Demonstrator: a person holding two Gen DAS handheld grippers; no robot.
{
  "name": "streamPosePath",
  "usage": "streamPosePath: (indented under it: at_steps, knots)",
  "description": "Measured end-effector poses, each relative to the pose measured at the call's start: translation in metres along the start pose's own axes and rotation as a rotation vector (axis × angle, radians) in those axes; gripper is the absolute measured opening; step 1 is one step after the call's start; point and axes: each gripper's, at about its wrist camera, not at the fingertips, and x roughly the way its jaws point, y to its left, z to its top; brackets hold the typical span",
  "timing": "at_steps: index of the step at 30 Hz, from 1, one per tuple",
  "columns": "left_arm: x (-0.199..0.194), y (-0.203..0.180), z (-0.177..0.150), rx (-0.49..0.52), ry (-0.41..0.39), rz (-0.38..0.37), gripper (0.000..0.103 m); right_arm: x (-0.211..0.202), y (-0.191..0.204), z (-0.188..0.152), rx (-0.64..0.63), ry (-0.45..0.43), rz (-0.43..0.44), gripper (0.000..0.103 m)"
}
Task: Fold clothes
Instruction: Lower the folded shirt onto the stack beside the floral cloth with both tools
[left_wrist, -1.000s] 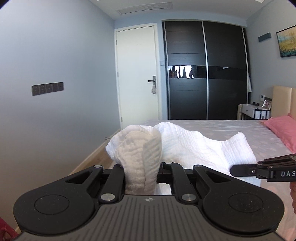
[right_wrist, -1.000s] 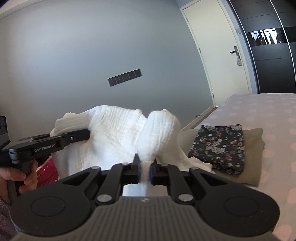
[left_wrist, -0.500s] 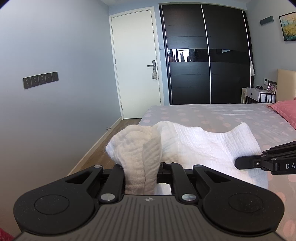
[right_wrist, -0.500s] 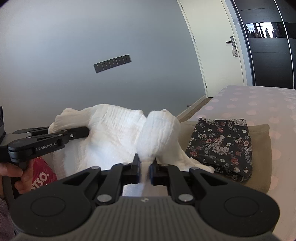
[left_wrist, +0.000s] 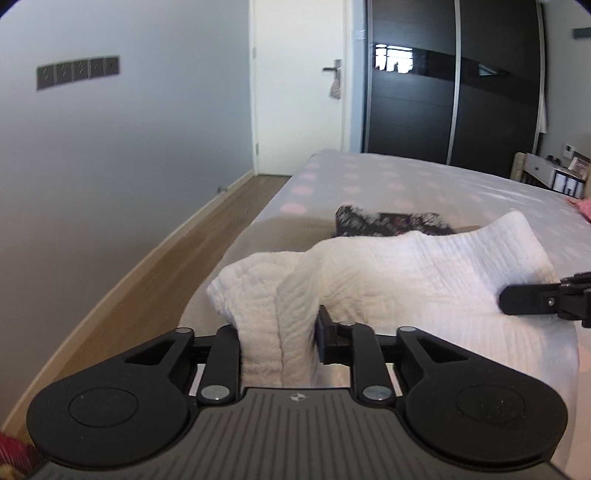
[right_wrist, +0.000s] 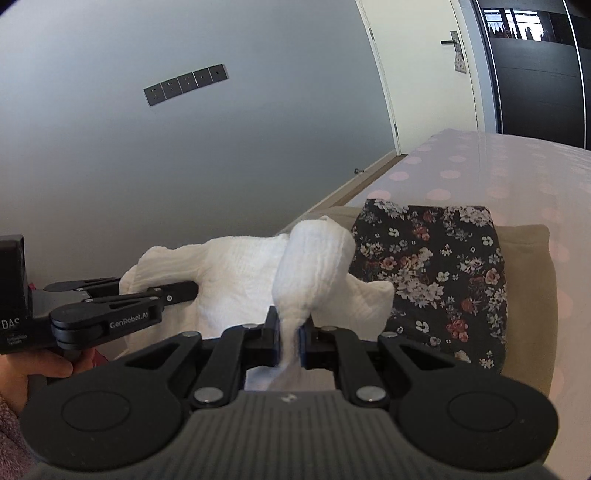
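Above bed (left_wrist: 406, 177), white garment (left_wrist: 406, 273) between claws.

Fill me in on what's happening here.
A person is folding laundry on the bed, one handheld tool in each hand. The left tool and right tool are each shut on a bunched part of the white garment, holding it up. A folded floral garment already lies on a beige one.
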Motion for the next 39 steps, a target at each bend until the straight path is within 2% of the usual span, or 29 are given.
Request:
streamPosePath:
  at_steps: [2,3,6,9,11,15,16,19,22,24,26,31,33,34,35,36,37,39]
  knots:
    - [0.002,0.001,-0.006,0.004,0.022,0.026,0.039,0.013,-0.010,-0.003,0.021,0.024,-0.006,0.011]
    - [0.002,0.002,-0.008,0.007,0.028,0.042,0.050,0.020,-0.016,-0.004,0.031,0.036,-0.009,0.011]
    - [-0.015,0.000,-0.014,0.005,0.021,0.074,0.059,0.027,-0.025,-0.007,0.049,0.072,-0.021,0.016]
    - [-0.036,-0.004,-0.014,0.009,0.046,0.101,0.060,0.033,-0.033,-0.011,0.065,0.109,-0.034,0.023]
    - [-0.054,-0.013,-0.013,0.031,0.061,0.101,0.060,0.037,-0.039,-0.013,0.076,0.134,-0.043,0.043]
    - [-0.084,-0.027,-0.028,0.027,0.094,0.103,0.060,0.031,-0.053,-0.020,0.106,0.163,-0.054,0.053]
    - [-0.090,-0.028,-0.033,0.022,0.105,0.103,0.060,0.027,-0.058,-0.023,0.114,0.167,-0.060,0.060]
    - [-0.106,-0.030,-0.051,0.003,0.140,0.107,0.060,0.008,-0.072,-0.036,0.176,0.181,-0.044,0.061]
    - [-0.122,-0.025,-0.071,-0.053,0.158,0.111,0.060,-0.015,-0.084,-0.056,0.276,0.214,0.025,0.061]
    - [-0.130,-0.021,-0.084,-0.099,0.165,0.112,0.060,-0.027,-0.087,-0.067,0.327,0.229,0.065,0.067]
    - [-0.135,-0.020,-0.095,-0.133,0.172,0.101,0.060,-0.026,-0.085,-0.070,0.333,0.219,0.061,0.071]
    - [-0.139,-0.025,-0.106,-0.135,0.172,0.097,0.059,-0.026,-0.081,-0.075,0.350,0.194,0.052,0.071]
    - [-0.138,-0.025,-0.104,-0.129,0.169,0.096,0.055,-0.026,-0.079,-0.078,0.357,0.184,0.049,0.071]
    - [-0.137,-0.024,-0.102,-0.124,0.165,0.100,0.054,-0.026,-0.078,-0.079,0.360,0.179,0.047,0.067]
    - [-0.134,-0.023,-0.100,-0.123,0.168,0.103,0.054,-0.026,-0.077,-0.080,0.363,0.174,0.045,0.054]
    - [-0.127,-0.021,-0.098,-0.127,0.177,0.103,0.051,-0.026,-0.077,-0.081,0.367,0.169,0.043,0.046]
    - [-0.120,-0.019,-0.097,-0.130,0.186,0.103,0.047,-0.026,-0.076,-0.082,0.370,0.164,0.042,0.041]
    - [-0.107,-0.014,-0.094,-0.138,0.205,0.103,0.045,-0.026,-0.074,-0.084,0.377,0.154,0.038,0.040]
